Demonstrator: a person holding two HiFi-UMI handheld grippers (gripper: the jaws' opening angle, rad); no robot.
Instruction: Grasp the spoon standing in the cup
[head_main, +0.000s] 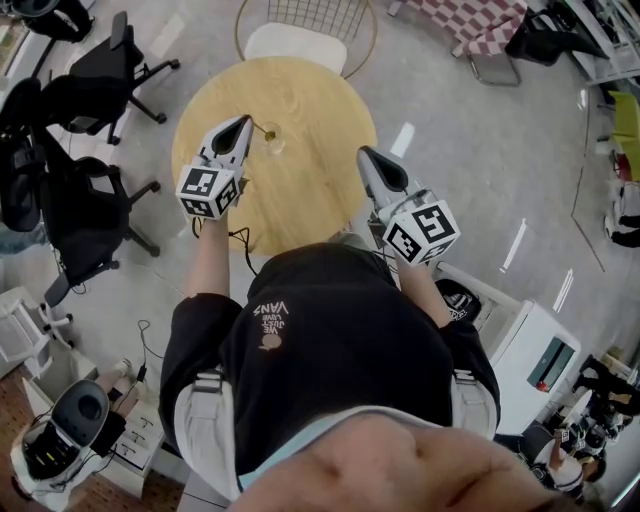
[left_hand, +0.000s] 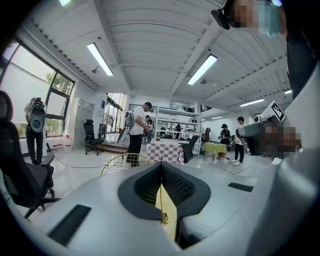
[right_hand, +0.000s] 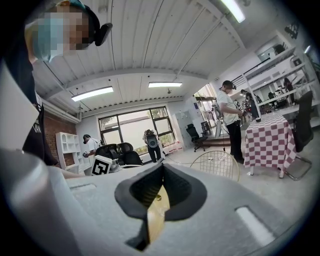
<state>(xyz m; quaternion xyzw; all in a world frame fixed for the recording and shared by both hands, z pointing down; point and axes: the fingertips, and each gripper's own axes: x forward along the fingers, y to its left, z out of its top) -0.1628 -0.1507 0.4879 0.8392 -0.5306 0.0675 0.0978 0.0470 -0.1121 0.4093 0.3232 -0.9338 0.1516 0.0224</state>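
Observation:
On the round wooden table (head_main: 300, 190) stands a small clear cup (head_main: 274, 141). A thin gold spoon (head_main: 260, 129) leans out of it toward the left. My left gripper (head_main: 244, 121) is at the upper end of the spoon's handle, its jaws shut on it. In the left gripper view the gold spoon (left_hand: 161, 197) runs as a thin line between the closed jaws, ending in a small round knob. My right gripper (head_main: 364, 153) hovers over the table's right side, apart from the cup, with its jaws shut and nothing in them.
A white wire-backed chair (head_main: 296, 42) stands at the table's far side. Black office chairs (head_main: 85, 195) crowd the left. A checkered table (head_main: 480, 25) is at the upper right, and a white machine (head_main: 535, 345) stands close on the right.

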